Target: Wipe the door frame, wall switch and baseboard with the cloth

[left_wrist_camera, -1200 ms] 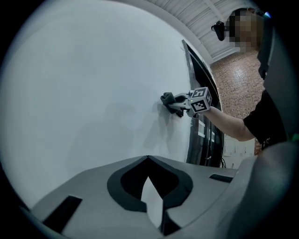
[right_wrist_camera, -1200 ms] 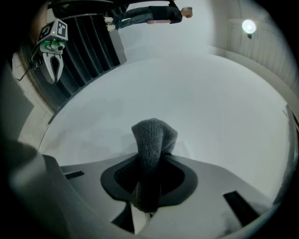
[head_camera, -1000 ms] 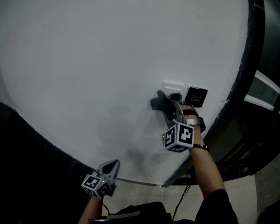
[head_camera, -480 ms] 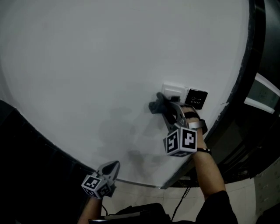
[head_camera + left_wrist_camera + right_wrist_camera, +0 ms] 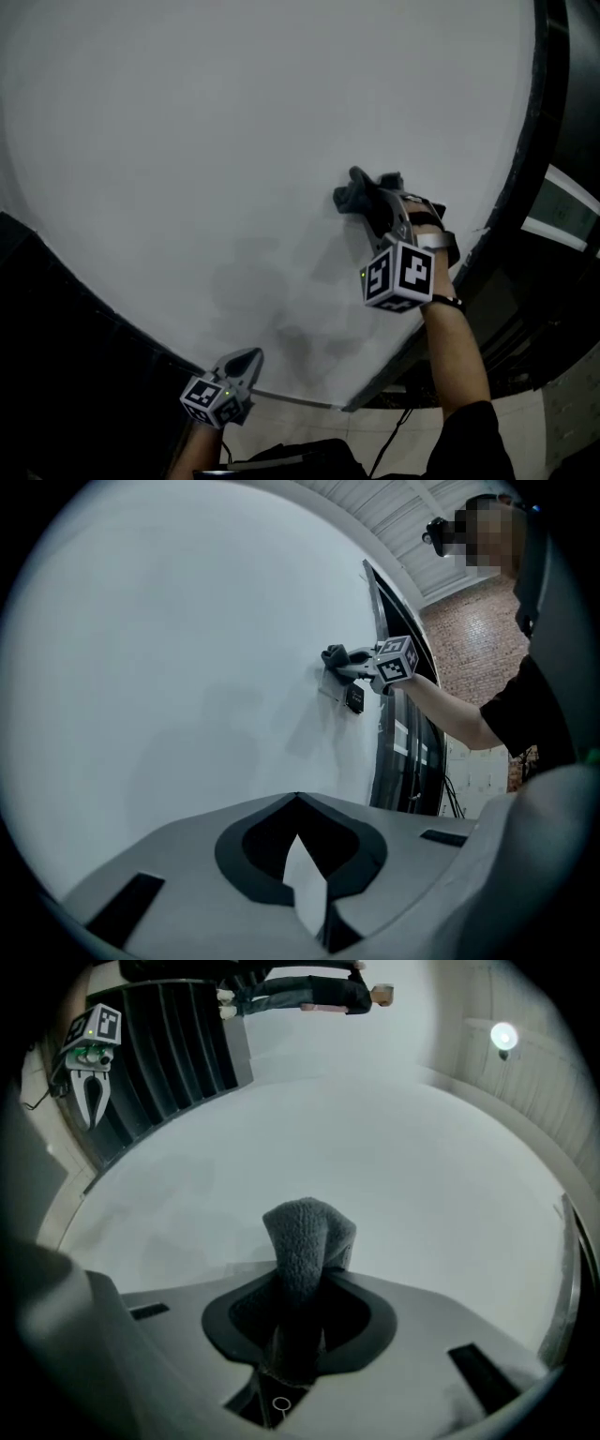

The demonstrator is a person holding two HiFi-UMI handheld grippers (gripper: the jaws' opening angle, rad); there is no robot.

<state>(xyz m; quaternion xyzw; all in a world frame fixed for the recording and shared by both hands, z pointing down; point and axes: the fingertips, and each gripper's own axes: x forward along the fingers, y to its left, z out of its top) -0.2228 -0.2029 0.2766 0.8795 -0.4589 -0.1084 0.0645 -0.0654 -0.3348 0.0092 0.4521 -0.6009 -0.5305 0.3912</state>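
My right gripper (image 5: 380, 208) is shut on a grey cloth (image 5: 359, 197) and holds it against the white wall (image 5: 234, 141). In the head view the cloth and gripper cover the wall switch. In the left gripper view the white switch plate (image 5: 329, 686) and a black exit button (image 5: 354, 698) show just below the cloth (image 5: 334, 654). The cloth (image 5: 307, 1237) sticks up between the jaws in the right gripper view. My left gripper (image 5: 246, 360) hangs low by the wall's foot, shut and empty. The dark door frame (image 5: 532, 141) runs down the right.
A thin strip (image 5: 291, 399) lines the wall's lower edge by the left gripper. A dark slatted panel (image 5: 178, 1044) lies left of the wall. A person (image 5: 300, 993) stands in the distance. Cables (image 5: 394, 431) hang near the floor by the door frame.
My right gripper has slid up the wall with the cloth, from just below the switch plate and exit button to over them. The left gripper has barely moved.
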